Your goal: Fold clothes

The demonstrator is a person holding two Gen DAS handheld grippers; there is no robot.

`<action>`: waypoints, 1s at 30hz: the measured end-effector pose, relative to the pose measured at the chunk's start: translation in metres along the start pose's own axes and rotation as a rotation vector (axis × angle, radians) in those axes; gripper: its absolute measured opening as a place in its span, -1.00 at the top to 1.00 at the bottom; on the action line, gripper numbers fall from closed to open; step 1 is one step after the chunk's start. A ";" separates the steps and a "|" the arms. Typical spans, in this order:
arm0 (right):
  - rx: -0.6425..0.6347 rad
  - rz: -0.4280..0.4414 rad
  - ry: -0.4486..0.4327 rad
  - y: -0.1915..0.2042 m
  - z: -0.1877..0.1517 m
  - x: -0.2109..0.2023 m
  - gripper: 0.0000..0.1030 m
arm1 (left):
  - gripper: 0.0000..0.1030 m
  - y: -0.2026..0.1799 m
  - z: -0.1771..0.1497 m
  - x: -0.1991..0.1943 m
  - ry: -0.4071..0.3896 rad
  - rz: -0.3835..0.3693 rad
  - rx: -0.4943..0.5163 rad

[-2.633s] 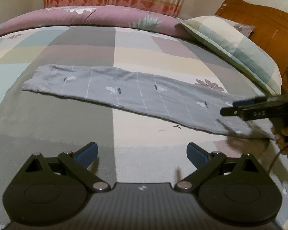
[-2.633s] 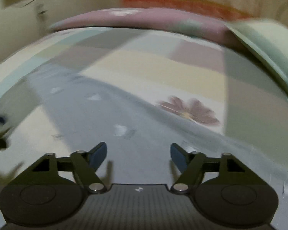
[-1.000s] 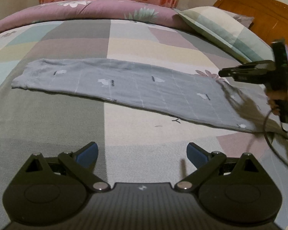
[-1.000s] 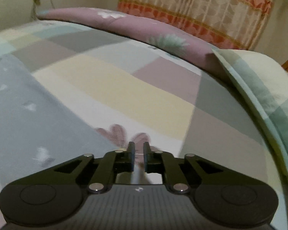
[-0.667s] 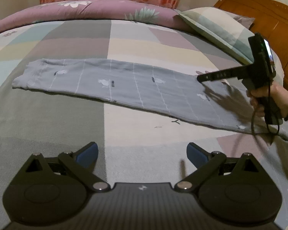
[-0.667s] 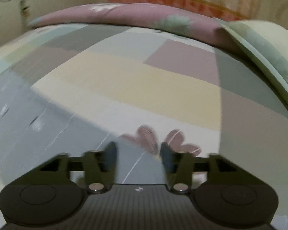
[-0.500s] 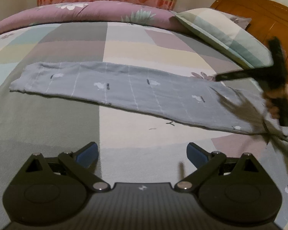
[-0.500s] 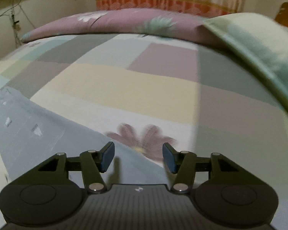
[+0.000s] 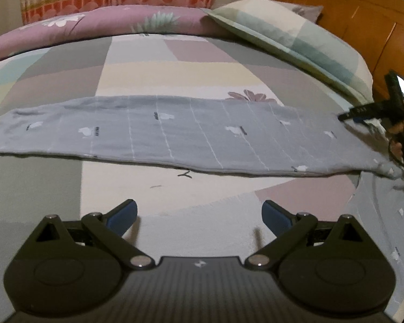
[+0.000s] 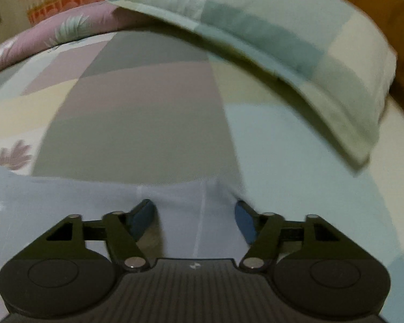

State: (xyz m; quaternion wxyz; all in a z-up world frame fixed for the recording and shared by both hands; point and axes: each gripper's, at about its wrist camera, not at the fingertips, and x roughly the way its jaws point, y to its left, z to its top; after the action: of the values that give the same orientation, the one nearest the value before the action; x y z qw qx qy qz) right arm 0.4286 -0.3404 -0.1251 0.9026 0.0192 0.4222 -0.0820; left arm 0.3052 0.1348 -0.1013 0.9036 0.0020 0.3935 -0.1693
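Here both tongs wide open: left tongs [image 9: 199, 214] empty, right tongs [image 10: 195, 219] over grey garment [image 10: 67, 202].

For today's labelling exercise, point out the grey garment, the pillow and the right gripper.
grey garment [image 9: 175, 132]: left wrist view, middle of the flat cloth.
pillow [image 10: 296, 43]: right wrist view, its checked top face.
right gripper [image 10: 194, 216]: right wrist view, midway between its open fingertips.
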 end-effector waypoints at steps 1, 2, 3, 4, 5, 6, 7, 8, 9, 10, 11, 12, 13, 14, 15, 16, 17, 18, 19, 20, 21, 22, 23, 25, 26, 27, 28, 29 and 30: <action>0.014 -0.011 -0.005 -0.004 0.004 0.007 -0.80 | -0.91 -0.001 0.000 0.002 0.002 -0.002 0.004; 0.030 -0.020 -0.009 -0.008 0.008 0.014 -0.84 | -0.91 -0.002 0.000 0.002 0.004 -0.003 0.005; 0.044 -0.026 -0.007 -0.012 0.012 0.015 -0.83 | -0.91 -0.002 0.000 0.003 0.006 -0.005 0.007; 0.057 -0.032 -0.003 -0.016 0.015 0.015 -0.82 | -0.91 -0.003 0.000 0.004 0.008 -0.006 0.009; 0.071 -0.037 0.001 -0.020 0.018 0.016 -0.79 | -0.91 -0.003 0.000 0.005 0.010 -0.007 0.010; 0.084 -0.042 0.005 -0.024 0.021 0.016 -0.72 | -0.91 -0.004 0.000 0.006 0.012 -0.009 0.012; 0.074 -0.025 -0.001 -0.024 0.021 0.008 -0.72 | -0.91 -0.004 0.000 0.006 0.013 -0.010 0.013; 0.036 -0.004 -0.024 -0.025 0.020 -0.003 -0.72 | -0.91 -0.003 0.000 0.006 0.012 -0.010 0.013; -0.007 0.017 -0.049 -0.026 0.018 -0.015 -0.72 | -0.91 -0.003 0.000 0.006 0.012 -0.009 0.011; -0.047 0.023 -0.056 -0.027 0.019 -0.022 -0.68 | -0.91 -0.003 -0.001 0.005 0.010 -0.008 0.008; -0.085 0.027 -0.059 -0.029 0.020 -0.028 -0.64 | -0.91 -0.002 -0.001 0.005 0.009 -0.007 0.005; -0.123 0.031 -0.062 -0.031 0.021 -0.034 -0.56 | -0.91 -0.003 -0.001 0.005 0.009 -0.009 0.006; -0.142 0.049 -0.051 -0.037 0.023 -0.036 -0.49 | -0.91 -0.006 -0.001 0.003 0.008 -0.015 0.011; -0.161 0.063 -0.045 -0.043 0.022 -0.037 -0.48 | -0.91 -0.008 -0.001 0.002 0.008 -0.022 0.016; -0.186 0.072 -0.042 -0.046 0.022 -0.036 -0.48 | -0.91 -0.011 -0.001 0.001 0.007 -0.028 0.021; -0.212 0.081 -0.040 -0.048 0.021 -0.036 -0.48 | -0.91 -0.014 -0.001 0.000 0.006 -0.041 0.027; -0.236 0.103 -0.039 -0.047 0.021 -0.035 -0.48 | -0.91 -0.021 0.000 -0.001 0.004 -0.067 0.036; -0.257 0.133 -0.034 -0.046 0.022 -0.032 -0.48 | -0.91 -0.027 0.001 -0.002 0.002 -0.094 0.045; -0.279 0.160 -0.026 -0.044 0.022 -0.026 -0.48 | -0.91 -0.034 0.002 -0.002 0.002 -0.122 0.056; -0.303 0.182 -0.010 -0.040 0.022 -0.021 -0.48 | -0.91 -0.044 0.003 -0.002 0.005 -0.153 0.072; -0.328 0.205 0.008 -0.035 0.021 -0.016 -0.48 | -0.91 -0.052 0.003 -0.001 0.011 -0.179 0.090; -0.360 0.221 0.031 -0.027 0.021 -0.009 -0.48 | -0.91 -0.061 0.004 0.001 0.018 -0.204 0.108; -0.392 0.235 0.052 -0.023 0.020 -0.003 -0.47 | -0.91 -0.071 0.004 0.004 0.027 -0.224 0.128; -0.444 0.273 0.078 -0.017 0.019 0.004 -0.31 | -0.91 -0.088 0.003 0.010 0.044 -0.251 0.169; -0.463 0.299 0.080 -0.016 0.019 0.005 -0.19 | -0.91 -0.095 0.002 0.013 0.054 -0.257 0.187; -0.480 0.313 0.080 -0.015 0.019 0.004 0.21 | -0.91 -0.101 0.001 0.017 0.065 -0.262 0.202; -0.497 0.324 0.080 -0.014 0.018 0.002 0.76 | -0.91 -0.105 -0.001 0.021 0.077 -0.264 0.209; -0.514 0.334 0.079 -0.013 0.017 0.001 0.86 | -0.91 -0.109 -0.002 0.024 0.088 -0.265 0.216; -0.537 0.323 0.063 -0.010 0.015 0.000 0.87 | -0.91 -0.112 -0.003 0.028 0.098 -0.265 0.223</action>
State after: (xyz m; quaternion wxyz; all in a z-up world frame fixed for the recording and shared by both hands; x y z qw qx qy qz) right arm 0.4385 -0.3522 -0.1150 0.8632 -0.1504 0.4481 0.1774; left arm 0.2862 0.0208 -0.1085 0.8472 0.0584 0.4128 -0.3293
